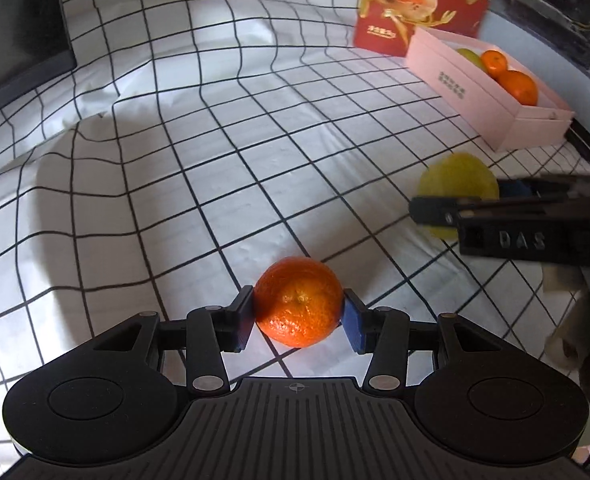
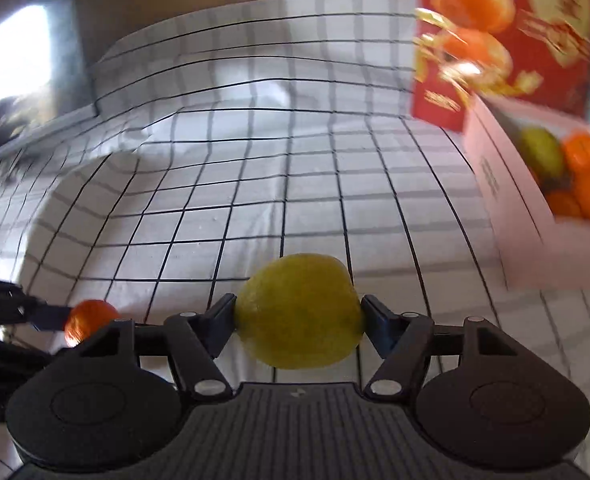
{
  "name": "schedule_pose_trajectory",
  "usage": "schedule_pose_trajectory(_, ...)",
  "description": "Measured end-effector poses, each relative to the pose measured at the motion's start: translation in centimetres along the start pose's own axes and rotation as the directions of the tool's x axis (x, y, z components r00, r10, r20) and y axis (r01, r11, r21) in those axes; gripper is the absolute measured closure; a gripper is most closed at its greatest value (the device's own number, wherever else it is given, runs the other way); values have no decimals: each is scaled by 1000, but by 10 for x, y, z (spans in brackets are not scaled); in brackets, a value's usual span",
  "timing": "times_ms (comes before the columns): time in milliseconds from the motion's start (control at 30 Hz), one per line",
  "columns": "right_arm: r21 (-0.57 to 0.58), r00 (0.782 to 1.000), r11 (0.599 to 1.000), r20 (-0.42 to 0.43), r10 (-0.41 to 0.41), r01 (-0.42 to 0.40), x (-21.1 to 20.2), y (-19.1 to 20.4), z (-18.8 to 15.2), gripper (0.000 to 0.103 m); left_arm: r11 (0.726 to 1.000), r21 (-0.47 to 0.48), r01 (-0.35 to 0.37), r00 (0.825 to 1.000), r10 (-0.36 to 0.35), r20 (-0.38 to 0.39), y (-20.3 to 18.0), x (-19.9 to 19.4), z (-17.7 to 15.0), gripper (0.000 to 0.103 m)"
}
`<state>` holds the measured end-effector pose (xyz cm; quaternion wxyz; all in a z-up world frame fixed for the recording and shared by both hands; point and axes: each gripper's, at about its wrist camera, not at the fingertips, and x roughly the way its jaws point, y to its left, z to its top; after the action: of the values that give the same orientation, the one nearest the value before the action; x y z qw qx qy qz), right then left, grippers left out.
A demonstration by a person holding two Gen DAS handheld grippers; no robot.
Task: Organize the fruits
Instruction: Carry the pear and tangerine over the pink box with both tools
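Orange peel, pebbled and a little glossy, fills the gap between the left gripper's (image 1: pixel 298 311) jaws: the mandarin (image 1: pixel 298 302) is clamped at its widest girth, one blue pad on each flank, stem dimple facing the camera. It appears to be lifted just off the checked cloth (image 1: pixel 223 152), though the view does not settle that. Such a fruit is likely light and slightly yielding; its loose skin can slide over the flesh, so a hold across the middle with modest pressure suits it, and a harder squeeze would risk bruising or splitting it

The right gripper (image 2: pixel 299 316) is closed on a yellow-green fruit (image 2: pixel 299 312), perhaps a pear or lemon; motion blur hides which. It is bigger than the mandarin and probably heavier and firmer, with a smoother skin, and the jaws sit at its broad middle, which looks the safest place, since nearer either end they could slip off

Beyond both, toward the right, stands the pink box (image 1: pixel 455 76), already holding several oranges and a green fruit, with room that seems to remain near its front. Behind it rises a red carton (image 1: pixel 379 12) printed with oranges. Everything rests on the cloth-covered table
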<state>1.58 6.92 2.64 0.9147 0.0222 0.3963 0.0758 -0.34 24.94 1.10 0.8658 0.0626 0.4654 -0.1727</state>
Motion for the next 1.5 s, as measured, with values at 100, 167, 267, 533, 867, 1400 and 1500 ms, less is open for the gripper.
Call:
schedule_pose_trajectory(100,58,999,998,-6,-33,33,-14,6,-11,36,1000,-16,14,1000,-14,2,1,-1,0,52)
schedule_pose_trajectory(167,67,999,996,-14,-49,50,-22,10,-17,36,999,-27,26,1000,-26,4,4,-1,0,52)
schedule_pose_trajectory(267,69,997,995,-31,-68,70,-33,14,-23,36,998,-41,38,999,-38,14,7,-1,-1,52)
schedule_pose_trajectory(533,87,996,992,-28,-85,87,-46,7,-34,35,999,-43,30,998,-27,58,3,-4,-8,52)
schedule_pose_trajectory(867,44,997,996,-28,-74,75,-44,6,-35,36,995,-64,76,996,-73,50,1,-6,-8,54)
schedule_pose_trajectory(1400,140,987,977,-1,-161,160,-82,-44,-27,36,966,-9,258,961,-256,104,-34,-11,34,54)
schedule_pose_trajectory(1500,146,982,972,13,-188,184,-96,-62,-24,36,956,31,291,938,-291,189,-54,-22,80,54)
